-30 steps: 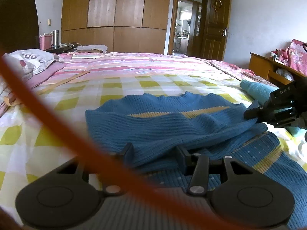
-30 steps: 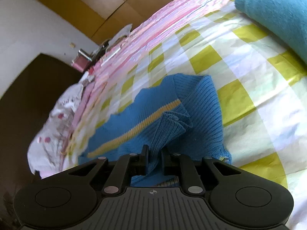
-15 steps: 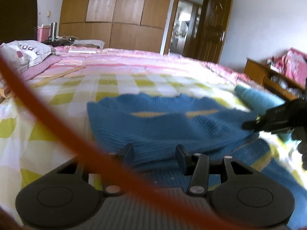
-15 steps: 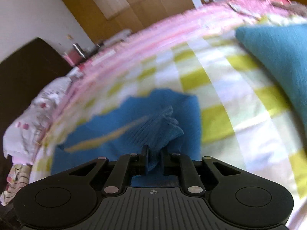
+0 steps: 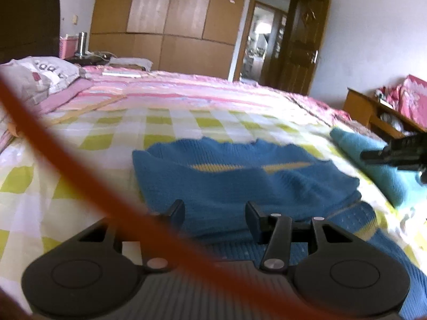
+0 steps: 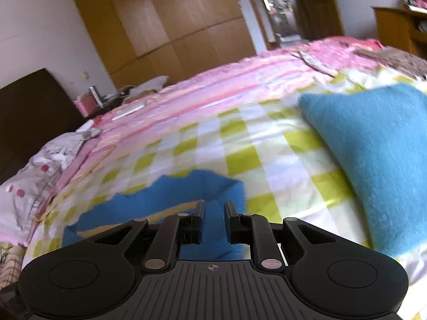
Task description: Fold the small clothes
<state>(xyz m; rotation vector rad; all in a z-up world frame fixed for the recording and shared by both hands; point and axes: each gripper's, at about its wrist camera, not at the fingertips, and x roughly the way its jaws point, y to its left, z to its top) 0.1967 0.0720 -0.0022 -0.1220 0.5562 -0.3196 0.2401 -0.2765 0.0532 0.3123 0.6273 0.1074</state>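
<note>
A blue knit sweater with a yellow stripe lies folded over on the checked bedsheet. My left gripper is open, its fingers spread just above the sweater's near fold, holding nothing. My right gripper is open with a narrow gap and empty, raised over the sweater's right corner. It also shows in the left wrist view at the far right, lifted off the cloth.
A teal folded garment lies on the bed to the right. An orange cable crosses the left wrist view. Pillows lie at the left. A wooden side table stands at the right.
My right gripper has let go of the sweater's edge, opened slightly and lifted up and away. The sweater flap now lies flat. My left gripper stays open over the near fold.
</note>
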